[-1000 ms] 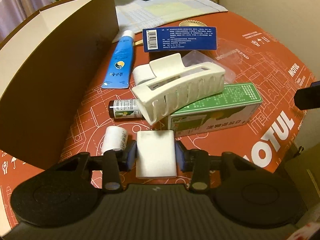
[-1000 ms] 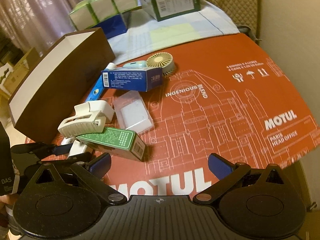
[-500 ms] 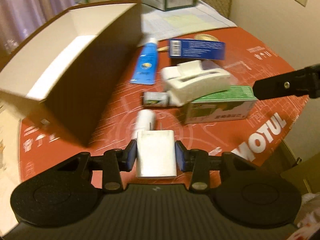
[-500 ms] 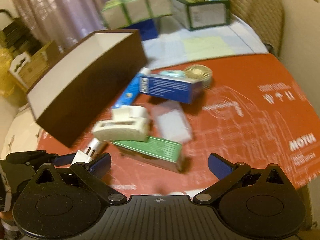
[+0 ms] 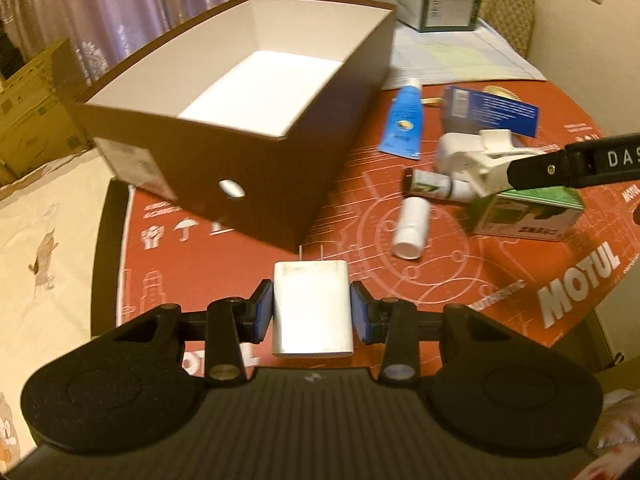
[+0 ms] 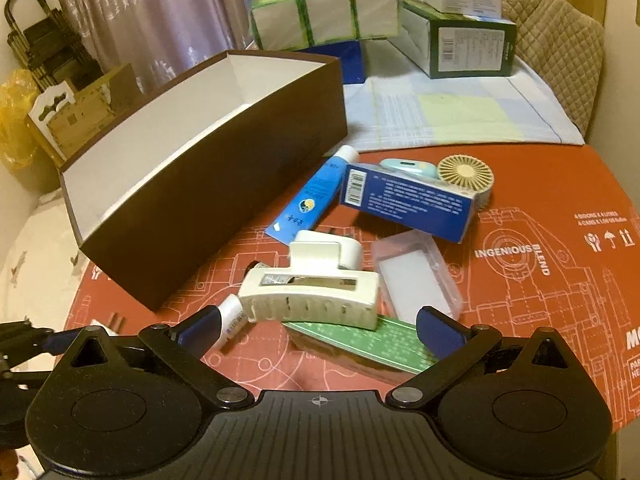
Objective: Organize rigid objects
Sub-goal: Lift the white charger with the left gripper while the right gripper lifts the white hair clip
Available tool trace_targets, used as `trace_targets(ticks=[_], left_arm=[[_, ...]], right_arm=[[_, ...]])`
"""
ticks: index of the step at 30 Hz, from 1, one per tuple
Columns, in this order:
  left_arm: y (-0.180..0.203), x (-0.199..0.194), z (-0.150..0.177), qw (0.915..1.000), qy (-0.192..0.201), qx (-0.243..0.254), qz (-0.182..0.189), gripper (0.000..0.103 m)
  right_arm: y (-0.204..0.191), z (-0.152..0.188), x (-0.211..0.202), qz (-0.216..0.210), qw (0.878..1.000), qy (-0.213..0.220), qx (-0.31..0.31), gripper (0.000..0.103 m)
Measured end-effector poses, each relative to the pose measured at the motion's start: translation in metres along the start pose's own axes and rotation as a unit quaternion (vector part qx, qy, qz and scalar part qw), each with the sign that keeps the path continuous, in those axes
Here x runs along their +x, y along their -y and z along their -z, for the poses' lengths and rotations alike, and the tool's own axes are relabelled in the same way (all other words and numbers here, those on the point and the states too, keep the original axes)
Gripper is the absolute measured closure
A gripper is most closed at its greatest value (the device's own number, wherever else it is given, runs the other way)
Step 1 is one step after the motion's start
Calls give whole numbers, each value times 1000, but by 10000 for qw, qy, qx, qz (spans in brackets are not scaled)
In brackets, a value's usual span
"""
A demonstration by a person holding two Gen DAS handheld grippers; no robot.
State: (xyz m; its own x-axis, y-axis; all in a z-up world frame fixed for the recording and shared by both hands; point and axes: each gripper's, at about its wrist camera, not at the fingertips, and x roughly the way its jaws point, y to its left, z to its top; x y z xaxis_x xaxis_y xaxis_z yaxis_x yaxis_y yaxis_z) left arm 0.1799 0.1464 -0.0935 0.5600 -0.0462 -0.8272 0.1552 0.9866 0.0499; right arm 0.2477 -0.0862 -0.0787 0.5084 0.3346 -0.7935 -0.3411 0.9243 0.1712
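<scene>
Left wrist view: the left gripper [image 5: 312, 314] has its blue pads clamped on a white rectangular plug-in charger [image 5: 312, 312], prongs pointing forward, held above the red printed mat [image 5: 460, 292] just short of the open brown cardboard box with white lining [image 5: 248, 92]. The right gripper [image 6: 318, 326] hangs with jaws spread wide and empty over a cream plastic hair claw [image 6: 310, 298] resting on a green carton [image 6: 368, 344].
</scene>
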Motion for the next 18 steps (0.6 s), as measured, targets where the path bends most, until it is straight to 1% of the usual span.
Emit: trace_targets(ticks=[9,16,17,18], left_arm=[[-32,2,0,9994,-5,-251,-223,67],[-45,4,-2,9990,1,-332,-311,67],[-47,4,-3,9989,2,-344,-321,67],[-49,4,-3,9988,7,-352,-332,67]], right_arm=[[-10,-3,23,368,9993,3,-109,2],[-14,-4,34,576,9981,26,-222,2],[-15,-4,35,586,9979,27,-269,9],[-16,-4,35,574,9978,52,-318,18]])
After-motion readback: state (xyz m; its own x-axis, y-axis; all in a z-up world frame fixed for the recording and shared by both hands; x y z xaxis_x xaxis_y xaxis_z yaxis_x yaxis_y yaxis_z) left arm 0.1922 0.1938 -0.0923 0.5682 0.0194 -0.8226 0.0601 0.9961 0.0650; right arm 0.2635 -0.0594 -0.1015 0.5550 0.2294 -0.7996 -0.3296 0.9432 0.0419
